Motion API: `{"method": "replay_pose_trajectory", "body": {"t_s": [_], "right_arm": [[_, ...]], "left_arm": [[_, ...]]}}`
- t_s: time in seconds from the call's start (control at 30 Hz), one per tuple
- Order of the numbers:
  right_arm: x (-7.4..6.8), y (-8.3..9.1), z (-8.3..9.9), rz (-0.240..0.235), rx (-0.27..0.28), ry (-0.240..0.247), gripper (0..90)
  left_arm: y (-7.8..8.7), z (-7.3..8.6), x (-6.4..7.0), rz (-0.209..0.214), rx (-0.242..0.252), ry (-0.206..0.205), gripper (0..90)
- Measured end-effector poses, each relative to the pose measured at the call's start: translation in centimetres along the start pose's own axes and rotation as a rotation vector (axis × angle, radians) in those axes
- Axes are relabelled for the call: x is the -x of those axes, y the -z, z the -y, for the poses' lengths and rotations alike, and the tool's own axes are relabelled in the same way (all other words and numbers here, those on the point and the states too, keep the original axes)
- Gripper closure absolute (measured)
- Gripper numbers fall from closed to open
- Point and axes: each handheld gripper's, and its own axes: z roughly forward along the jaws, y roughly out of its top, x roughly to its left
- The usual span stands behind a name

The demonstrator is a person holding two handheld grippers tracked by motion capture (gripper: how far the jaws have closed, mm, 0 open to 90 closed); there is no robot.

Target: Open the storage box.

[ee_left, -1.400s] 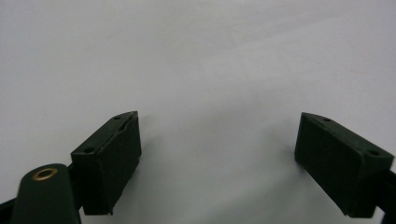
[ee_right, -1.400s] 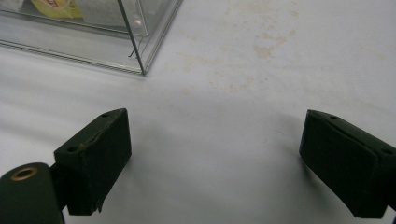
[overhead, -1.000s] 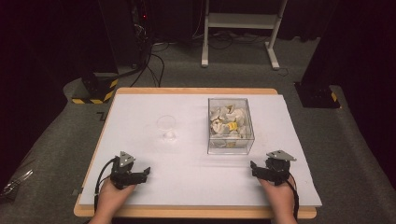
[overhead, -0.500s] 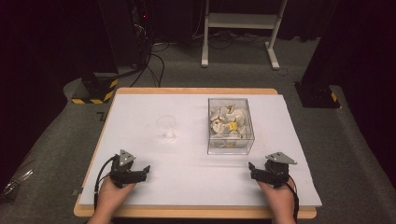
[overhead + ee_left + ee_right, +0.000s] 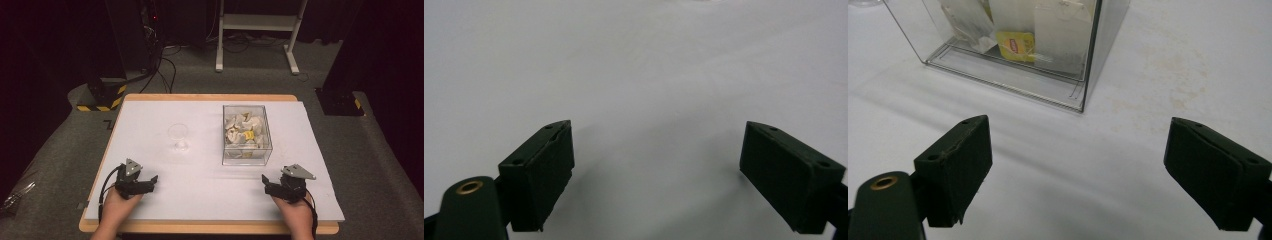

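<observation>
A small yellow paper tag (image 5: 1015, 46) on a tea bag inside the clear square plastic box (image 5: 1083, 75), seen in the right gripper view, carries a red logo; its lettering is too blurred to read for certain. Nothing else bears readable text, numbers or signs.

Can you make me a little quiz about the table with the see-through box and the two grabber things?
1. True or false: the clear box holds tea bags.
2. What stands left of the box on the white table? A) a clear glass B) a red ball C) a book
3. Are the jaws of the left gripper and the right gripper open or shut?

Key:
1. True; one tea bag has a yellow tag.
2. A
3. Both open, with nothing between them.
</observation>
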Motion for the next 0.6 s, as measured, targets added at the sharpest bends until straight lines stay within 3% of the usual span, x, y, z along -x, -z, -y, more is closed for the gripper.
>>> {"method": "replay_pose_trajectory", "body": {"t_s": [0.23, 0.37, 0.6], "right_arm": [[-0.9, 0.2, -0.3, -0.011, 0.017, 0.015, 11.9], [-1.5, 0.4, -0.5, -0.026, 0.029, 0.017, 11.9], [-2.0, 0.6, -0.7, -0.038, 0.04, 0.018, 11.5]], "left_arm": [[-0.1, 0.2, -0.3, 0.0, -0.004, 0.006, 14.7], [-0.3, 0.4, -0.7, 0.03, -0.007, 0.052, 15.0], [-0.3, 0.4, -0.8, 0.033, -0.011, 0.047, 14.6]]}}
